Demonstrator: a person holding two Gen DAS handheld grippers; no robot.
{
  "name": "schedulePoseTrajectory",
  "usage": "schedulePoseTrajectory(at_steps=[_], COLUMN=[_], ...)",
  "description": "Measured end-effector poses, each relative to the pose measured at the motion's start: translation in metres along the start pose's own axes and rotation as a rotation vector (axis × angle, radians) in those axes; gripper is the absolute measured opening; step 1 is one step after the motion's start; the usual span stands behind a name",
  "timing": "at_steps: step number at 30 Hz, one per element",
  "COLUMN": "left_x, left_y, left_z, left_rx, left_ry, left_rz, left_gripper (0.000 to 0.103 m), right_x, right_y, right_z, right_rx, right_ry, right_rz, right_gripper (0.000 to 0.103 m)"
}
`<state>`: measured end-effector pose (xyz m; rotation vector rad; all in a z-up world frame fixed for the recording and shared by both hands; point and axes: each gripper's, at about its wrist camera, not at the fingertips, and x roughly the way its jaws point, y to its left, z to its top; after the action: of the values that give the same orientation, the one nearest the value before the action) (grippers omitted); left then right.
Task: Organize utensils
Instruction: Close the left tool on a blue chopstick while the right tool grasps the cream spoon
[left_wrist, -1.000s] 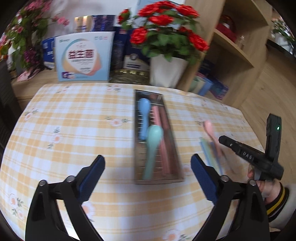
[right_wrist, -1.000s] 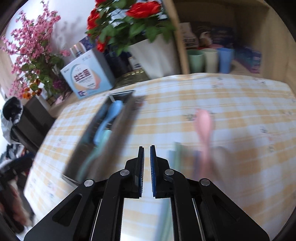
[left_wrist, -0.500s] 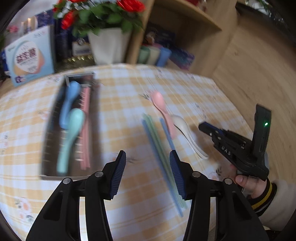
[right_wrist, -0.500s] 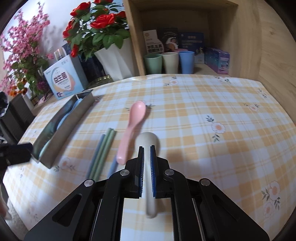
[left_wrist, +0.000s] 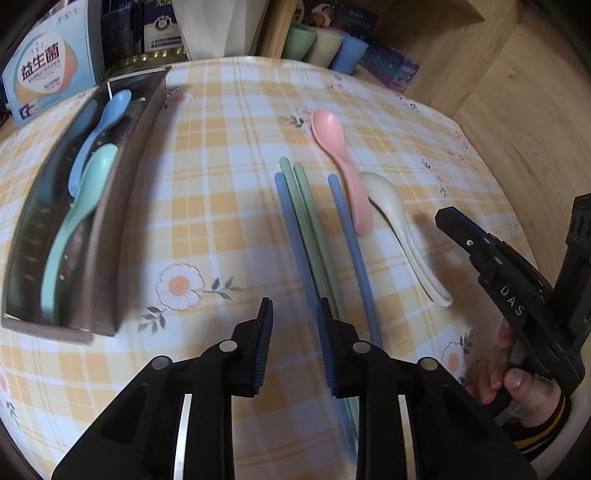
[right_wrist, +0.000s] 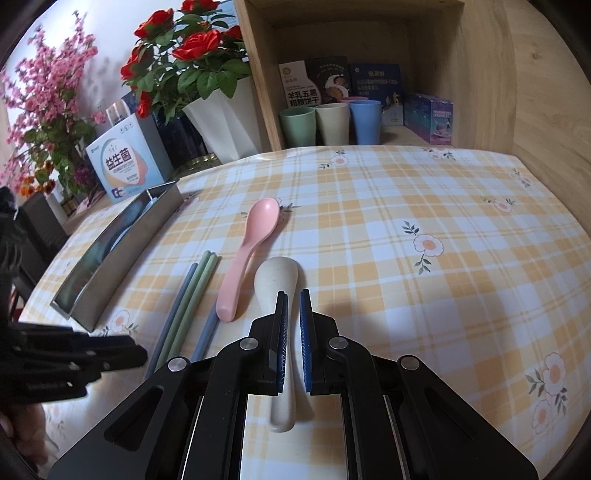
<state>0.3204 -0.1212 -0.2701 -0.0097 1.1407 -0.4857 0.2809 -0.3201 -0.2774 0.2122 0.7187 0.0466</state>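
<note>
A steel tray on the left holds a blue spoon and a mint spoon. Blue and green chopsticks, a pink spoon and a cream spoon lie on the checked cloth. My left gripper hovers over the near ends of the chopsticks, jaws a little apart and empty. My right gripper hovers just above the cream spoon's handle, jaws slightly apart, holding nothing.
A white flower pot, a blue-and-white box and a wooden shelf with three cups stand behind the table. The table edge drops off at the right.
The left gripper swung right from the tray to the chopsticks and narrowed its jaws. The right gripper moved over the cream spoon and opened slightly.
</note>
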Motion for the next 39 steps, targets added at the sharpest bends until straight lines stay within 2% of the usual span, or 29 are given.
schedulePoseTrajectory(at_steps=[3,7,12,15,26,28,32,35,37,39], left_x=[0.004,0.006,0.004,0.006,0.019,0.019,0.015,0.011,0.008,0.006], left_y=[-0.004,-0.009,-0.009,-0.009,-0.024,-0.022,-0.015,-0.005,0.006,0.009], left_z=[0.001,0.003,0.003,0.004,0.016,0.014,0.010,0.008,0.005,0.002], left_rx=[0.012,0.036,0.036,0.030,0.135,0.116,0.086,0.032,-0.040,-0.070], left_ry=[-0.002,-0.006,-0.012,-0.006,-0.011,-0.024,-0.034,-0.030,-0.030,-0.032], left_rz=[0.009,0.057,0.117,0.107,0.186,0.179,0.167,0.110,0.052,0.033], left_gripper=[0.023,0.018,0.018,0.018,0.017,0.016,0.006,0.006,0.006,0.006], right_x=[0.001,0.001,0.001,0.001,0.002,0.003,0.003,0.004,0.003,0.001], right_y=[-0.004,-0.006,-0.007,-0.007,-0.012,-0.013,-0.013,-0.013,-0.014,-0.014], right_z=[0.000,-0.001,-0.001,-0.001,-0.001,-0.001,-0.001,-0.001,-0.001,-0.002], right_rx=[0.022,0.032,0.036,0.039,0.066,0.071,0.072,0.075,0.077,0.080], right_ry=[0.006,0.008,0.007,0.013,0.014,0.018,0.018,0.025,0.023,0.016], right_rz=[0.004,0.011,0.016,0.018,0.028,0.030,0.037,0.038,0.042,0.047], right_gripper=[0.007,0.007,0.007,0.007,0.007,0.007,0.007,0.007,0.007,0.007])
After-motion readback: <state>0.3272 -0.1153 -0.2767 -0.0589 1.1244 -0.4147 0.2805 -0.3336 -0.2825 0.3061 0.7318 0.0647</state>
